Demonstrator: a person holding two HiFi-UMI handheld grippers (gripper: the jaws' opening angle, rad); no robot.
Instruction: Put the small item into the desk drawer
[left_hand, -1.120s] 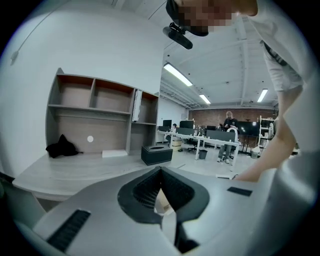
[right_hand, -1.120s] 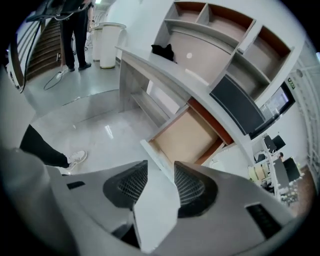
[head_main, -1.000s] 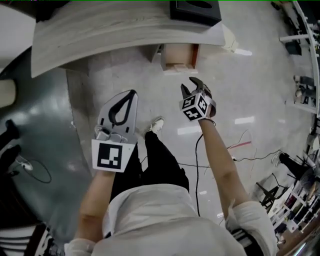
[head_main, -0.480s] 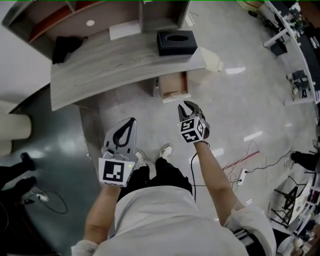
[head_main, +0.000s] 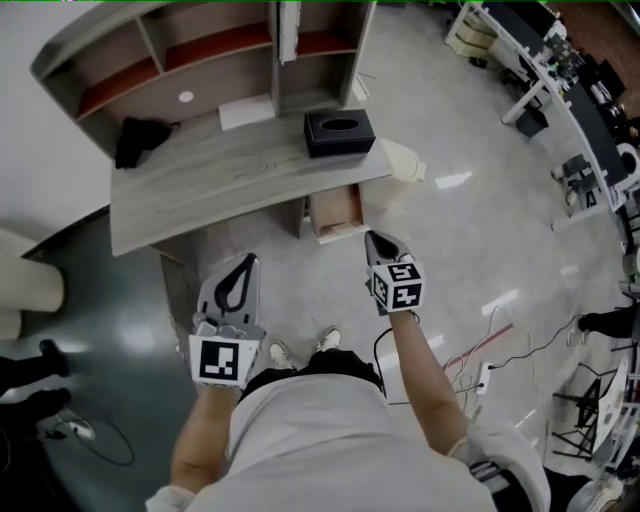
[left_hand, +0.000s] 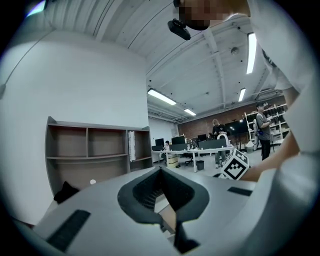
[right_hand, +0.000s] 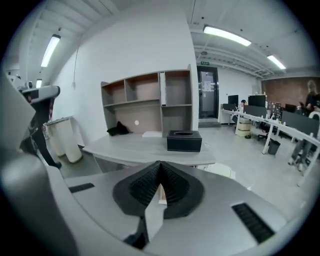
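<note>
The grey desk (head_main: 230, 175) has a light wooden drawer (head_main: 337, 208) standing open under its right end. A small white round item (head_main: 186, 97) lies on the desk top near the shelf unit; it also shows as a white dot (right_hand: 136, 122) in the right gripper view. My left gripper (head_main: 246, 260) is held in front of the desk's near edge, shut and empty, its tips meeting (left_hand: 161, 170). My right gripper (head_main: 371, 238) hovers just in front of the drawer. Its jaws have just been closing and now stand shut (right_hand: 159, 164) with nothing between them.
A black tissue box (head_main: 340, 132) stands on the desk's right part, a white sheet (head_main: 245, 112) behind it and a black bundle (head_main: 142, 140) at the left. A shelf unit (head_main: 215, 55) backs the desk. Cables (head_main: 480, 360) trail on the floor to the right.
Both grippers have risen and now sit nearer the desk's front edge. The right gripper's jaws, open a second ago, have closed. The view has pulled back, showing the whole desk and shelves.
</note>
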